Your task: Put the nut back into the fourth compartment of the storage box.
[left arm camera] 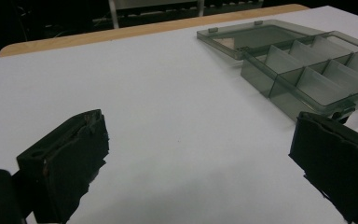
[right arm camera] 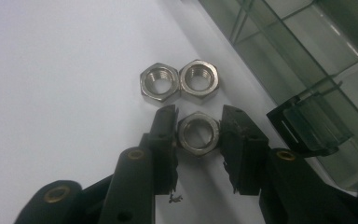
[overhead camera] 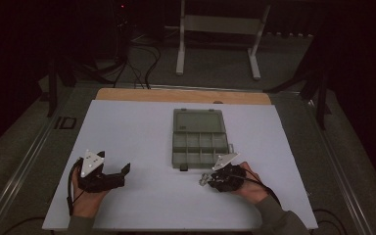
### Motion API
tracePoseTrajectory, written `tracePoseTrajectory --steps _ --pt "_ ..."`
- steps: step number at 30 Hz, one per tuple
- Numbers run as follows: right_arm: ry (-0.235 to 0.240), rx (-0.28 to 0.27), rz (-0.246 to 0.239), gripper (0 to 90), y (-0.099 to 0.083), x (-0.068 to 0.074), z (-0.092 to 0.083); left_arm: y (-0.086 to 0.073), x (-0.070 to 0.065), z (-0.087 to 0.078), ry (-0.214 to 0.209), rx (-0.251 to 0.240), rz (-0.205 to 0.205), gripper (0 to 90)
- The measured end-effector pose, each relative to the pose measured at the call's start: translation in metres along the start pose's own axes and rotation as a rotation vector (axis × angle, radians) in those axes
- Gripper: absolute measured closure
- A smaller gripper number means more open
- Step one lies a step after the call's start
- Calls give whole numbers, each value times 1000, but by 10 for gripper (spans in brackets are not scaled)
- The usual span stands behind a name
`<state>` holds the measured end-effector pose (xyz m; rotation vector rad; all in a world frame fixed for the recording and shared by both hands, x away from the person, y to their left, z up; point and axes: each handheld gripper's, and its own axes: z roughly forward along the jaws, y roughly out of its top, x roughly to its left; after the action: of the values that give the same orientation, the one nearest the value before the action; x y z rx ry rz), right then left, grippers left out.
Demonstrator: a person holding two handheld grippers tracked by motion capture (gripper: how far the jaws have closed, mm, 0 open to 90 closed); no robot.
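Observation:
Three steel hex nuts lie on the white mat near the front of an open grey compartment box (overhead camera: 199, 138). My right gripper (right arm camera: 198, 115) is shut on the nearest nut (right arm camera: 198, 135), with one pad against each side of it. The other two nuts (right arm camera: 157, 81) (right arm camera: 199, 80) lie side by side, touching, just beyond its fingertips. From above, the right gripper (overhead camera: 206, 179) points left, below the box's front edge. My left gripper (overhead camera: 117, 166) rests at the front left of the mat, open, and nothing lies between its jaws (left arm camera: 200, 135).
The box (left arm camera: 307, 70) has its clear lid folded back flat and several empty compartments; its front latch (right arm camera: 310, 123) is close to my right jaw. The white mat (overhead camera: 142, 147) covers a wooden table. A metal stand (overhead camera: 220, 29) is on the floor beyond.

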<state>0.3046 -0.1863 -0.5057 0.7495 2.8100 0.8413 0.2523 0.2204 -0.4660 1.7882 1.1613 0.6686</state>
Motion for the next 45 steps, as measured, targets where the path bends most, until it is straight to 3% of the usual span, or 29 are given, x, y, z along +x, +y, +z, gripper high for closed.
tracePoseTrajectory --steps 5,20,33,38,45 --pt "-5 51 1 699 6 0 0 0 0 -1 -1 -7 -4 42" --pt "3 110 7 703 7 2 -6 -3 5 -10 4 -10 -16 44" --pt "-12 87 12 703 13 2 -20 -5 6 -11 5 -8 -18 44" --pt "-39 72 29 703 21 -2 -37 -5 6 -11 7 -7 -17 44" --pt "-68 57 11 703 36 -9 -57 -5 6 -10 7 -5 -19 44"
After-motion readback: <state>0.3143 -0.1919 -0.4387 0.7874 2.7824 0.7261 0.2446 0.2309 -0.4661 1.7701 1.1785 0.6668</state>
